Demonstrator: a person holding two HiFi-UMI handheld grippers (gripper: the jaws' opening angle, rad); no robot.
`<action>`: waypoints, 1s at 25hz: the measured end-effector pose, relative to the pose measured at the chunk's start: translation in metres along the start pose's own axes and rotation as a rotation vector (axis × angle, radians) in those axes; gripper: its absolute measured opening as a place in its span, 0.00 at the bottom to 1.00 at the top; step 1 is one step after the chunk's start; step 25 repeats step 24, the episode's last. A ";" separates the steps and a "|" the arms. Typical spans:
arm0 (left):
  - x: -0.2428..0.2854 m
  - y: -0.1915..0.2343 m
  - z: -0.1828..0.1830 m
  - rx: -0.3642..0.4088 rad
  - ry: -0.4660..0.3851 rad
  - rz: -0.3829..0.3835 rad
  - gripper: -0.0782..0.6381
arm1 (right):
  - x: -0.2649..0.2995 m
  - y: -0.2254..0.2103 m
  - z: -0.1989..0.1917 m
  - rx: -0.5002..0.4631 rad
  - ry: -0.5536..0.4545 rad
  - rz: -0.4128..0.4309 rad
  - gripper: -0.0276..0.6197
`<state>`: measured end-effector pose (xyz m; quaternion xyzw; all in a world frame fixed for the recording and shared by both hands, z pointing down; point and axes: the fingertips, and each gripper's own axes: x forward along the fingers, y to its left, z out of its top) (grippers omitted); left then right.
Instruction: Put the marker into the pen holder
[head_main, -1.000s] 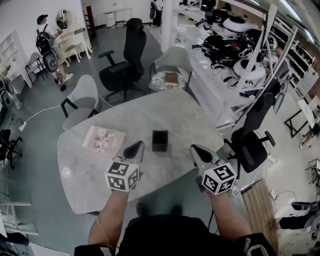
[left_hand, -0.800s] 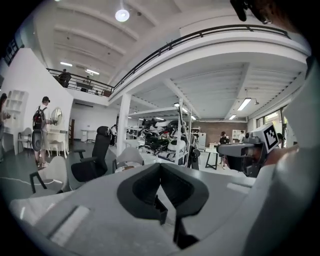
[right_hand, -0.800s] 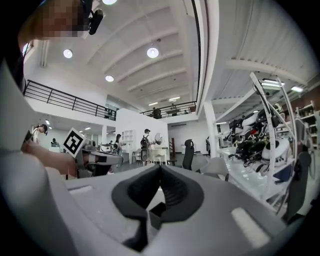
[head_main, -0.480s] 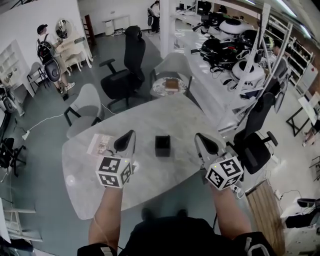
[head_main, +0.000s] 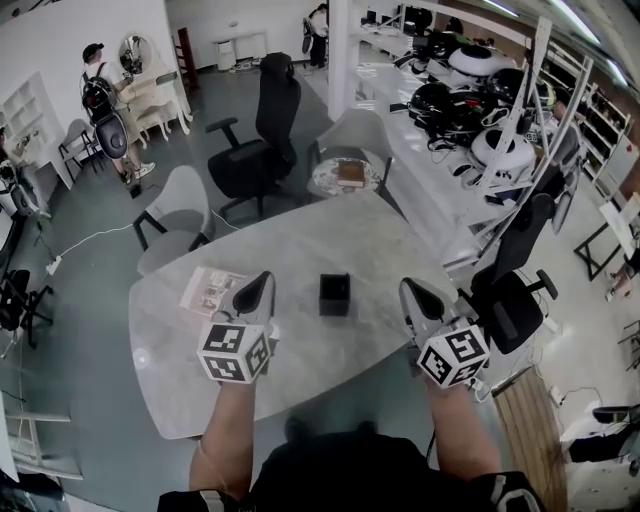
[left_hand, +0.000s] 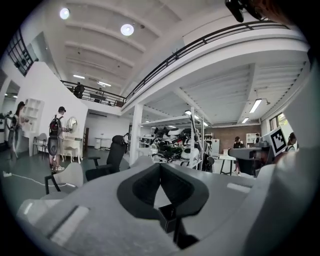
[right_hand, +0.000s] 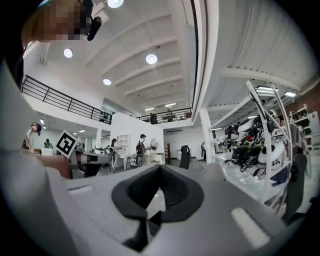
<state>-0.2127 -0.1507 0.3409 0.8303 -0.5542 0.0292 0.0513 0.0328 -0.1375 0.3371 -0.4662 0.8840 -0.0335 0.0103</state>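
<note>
— Where's the pen holder?
— Upright on the desk, between both grippers. The marker I cannot make out.
— The arms?
— Both forearms reach forward. The left gripper is beside a booklet, the right gripper nearer the desk's right edge.
— Jaws?
— Both pairs closed tip to tip, holding nothing.

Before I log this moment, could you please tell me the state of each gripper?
Left gripper: closed, jaws together, holding nothing.
Right gripper: closed, jaws together, holding nothing.
</note>
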 end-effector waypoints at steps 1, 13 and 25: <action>0.001 0.001 -0.002 -0.004 0.003 0.000 0.12 | 0.002 0.001 -0.002 0.001 0.004 0.002 0.05; 0.015 -0.006 -0.005 0.002 0.033 -0.026 0.12 | 0.014 0.006 -0.005 0.008 0.007 0.040 0.05; 0.016 -0.018 -0.011 0.021 0.041 0.006 0.12 | 0.007 -0.004 -0.011 0.027 0.010 0.053 0.05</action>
